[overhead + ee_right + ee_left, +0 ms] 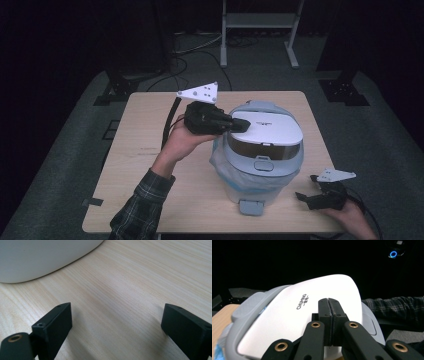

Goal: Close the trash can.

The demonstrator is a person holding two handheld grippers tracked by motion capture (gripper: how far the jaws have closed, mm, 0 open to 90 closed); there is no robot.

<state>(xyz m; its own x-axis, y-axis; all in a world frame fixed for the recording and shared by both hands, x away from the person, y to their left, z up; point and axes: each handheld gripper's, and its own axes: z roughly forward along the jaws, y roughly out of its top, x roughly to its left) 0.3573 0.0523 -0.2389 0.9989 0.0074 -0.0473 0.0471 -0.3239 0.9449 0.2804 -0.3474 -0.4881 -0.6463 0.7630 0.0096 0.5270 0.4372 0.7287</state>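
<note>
Two grippers working one bin: the left gripper (239, 125) is pressing its closed jaws flat against the white lid (267, 129) of the pedal bin (260, 170), which is sitting in the middle of the table (150, 150). Nothing is between the jaws; in the left gripper view they are meeting edge to edge on the lid (294, 322), so it looks like they are being used as a blunt pusher, probably pushing the lid shut or holding it down, not gripping.

The right gripper (311, 191) is resting near the table's front right corner, jaws spread wide and empty, well apart from the bin. It seems to be parking out of the way while the left does the work. In the right gripper view its jaws are straddling bare wood (120, 290), with the bin's base (37, 257) cut off at top left.

Hard to read:
- whether the lid is sitting fully closed: a blue liner (220, 157) is bunching out at the rim
- the foot pedal (251, 206) is poking out at the front, untouched
- the room beyond the table is staying dark, with a metal stand (260, 30) barely showing
</note>
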